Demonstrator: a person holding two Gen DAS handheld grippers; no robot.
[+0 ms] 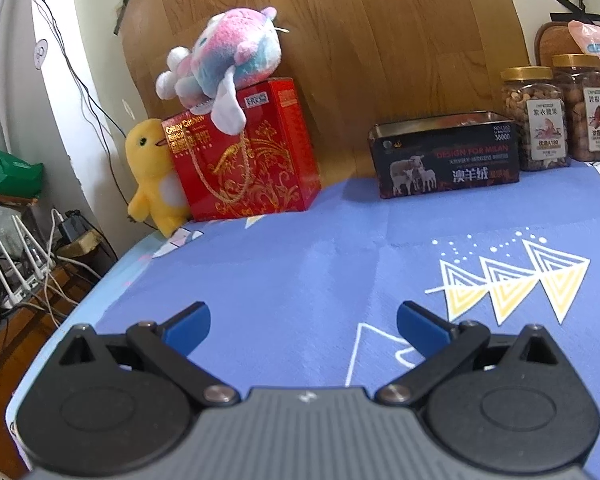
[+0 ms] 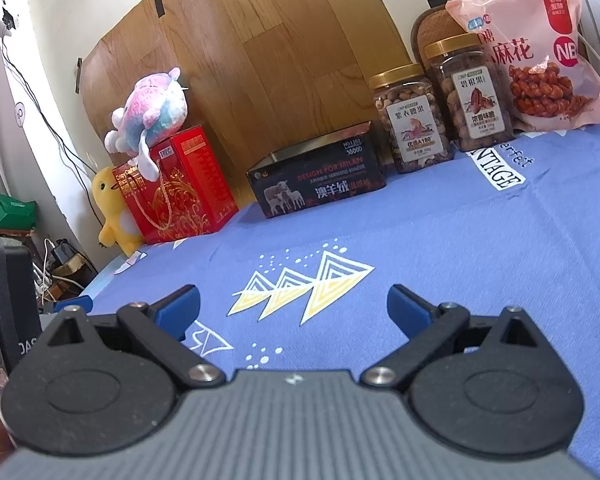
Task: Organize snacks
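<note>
Fingers: both pairs spread, empty | black rectangular tin | ribbed-lid jars

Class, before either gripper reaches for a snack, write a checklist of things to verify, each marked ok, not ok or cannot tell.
1. Left gripper open and holding nothing: ok.
2. Right gripper open and holding nothing: ok.
3. Both gold-lidded clear plastic nut jars, the shorter and the taller, standing upright with lids on: ok.
4. Pink plastic bag of fried dough twists propped behind the jars: ok; whether it is sealed: cannot tell.
5. Black rectangular tin with the sheep picture lidless at the top: ok; whether it has room inside: cannot tell.
6. Blue patterned cloth bare between the grippers and the snacks: ok.
</note>
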